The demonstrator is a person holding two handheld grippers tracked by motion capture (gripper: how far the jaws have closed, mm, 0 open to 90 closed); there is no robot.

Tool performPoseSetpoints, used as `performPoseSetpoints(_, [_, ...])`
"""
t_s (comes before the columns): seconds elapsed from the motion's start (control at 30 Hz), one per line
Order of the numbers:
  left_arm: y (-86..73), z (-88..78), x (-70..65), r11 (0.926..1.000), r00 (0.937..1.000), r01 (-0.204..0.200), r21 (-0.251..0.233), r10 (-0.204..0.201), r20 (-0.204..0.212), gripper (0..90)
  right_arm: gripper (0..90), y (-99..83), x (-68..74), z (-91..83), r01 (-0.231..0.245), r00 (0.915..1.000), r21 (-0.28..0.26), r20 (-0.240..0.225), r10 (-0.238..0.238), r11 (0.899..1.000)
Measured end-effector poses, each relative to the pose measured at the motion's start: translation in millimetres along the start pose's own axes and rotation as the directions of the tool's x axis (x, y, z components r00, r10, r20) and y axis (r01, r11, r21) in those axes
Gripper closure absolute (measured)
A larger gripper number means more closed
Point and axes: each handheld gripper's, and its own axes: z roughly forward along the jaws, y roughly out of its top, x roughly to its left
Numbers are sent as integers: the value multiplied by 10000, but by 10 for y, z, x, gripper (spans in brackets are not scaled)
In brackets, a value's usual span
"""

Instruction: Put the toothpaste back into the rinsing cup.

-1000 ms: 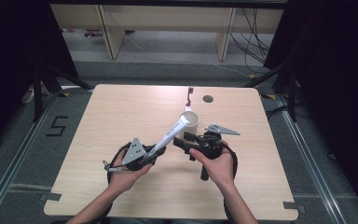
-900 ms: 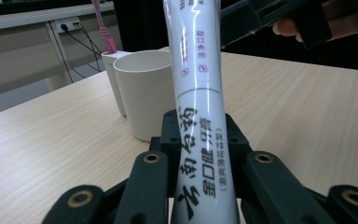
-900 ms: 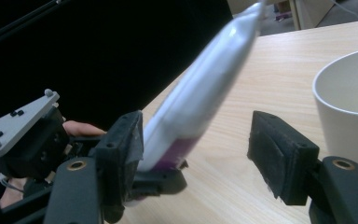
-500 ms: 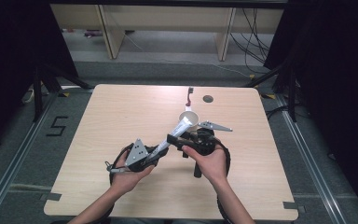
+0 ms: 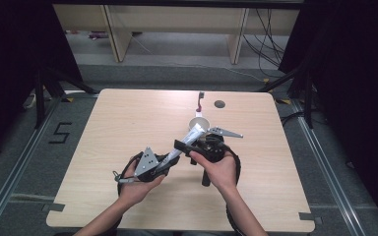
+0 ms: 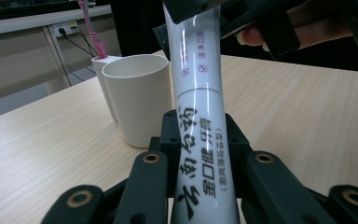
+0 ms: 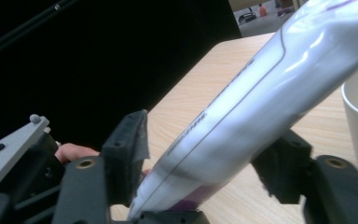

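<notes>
Right gripper (image 5: 184,146) has slid down the white plastic toothpaste tube (image 5: 189,138), jaws just closing around it.
Left gripper (image 5: 165,161) jaws clamp the tube's lower end; its top is cut off in the left gripper view.

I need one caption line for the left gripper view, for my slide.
Left gripper shut on a white toothpaste tube, beside a cream cup on the wooden table.

White toothpaste tube (image 5: 189,139), tilted, raised above table, near cup.
</notes>
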Motion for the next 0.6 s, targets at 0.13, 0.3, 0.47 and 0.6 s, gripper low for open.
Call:
performPoseSetpoints(0.13, [16,4,-11,10000,10000,-33,-90,32,-78,756,500,11,14,-26,-310,9995,-12,19,310,9995])
performPoseSetpoints(0.3, [14,19,-28,10000,9999,-76,-39,75,-114,753,525,19,-10,-34,-421,9991,-60,-23,421,9991])
performPoseSetpoints(0.47, [4,23,-36,9999,9999,-97,-43,97,-128,752,546,9,-34,-33,-528,9986,-34,48,528,9986])
performPoseSetpoints(0.6, [9,25,-41,9999,9998,-164,12,164,-132,750,587,8,-33,-39,-657,9978,-154,43,658,9977])
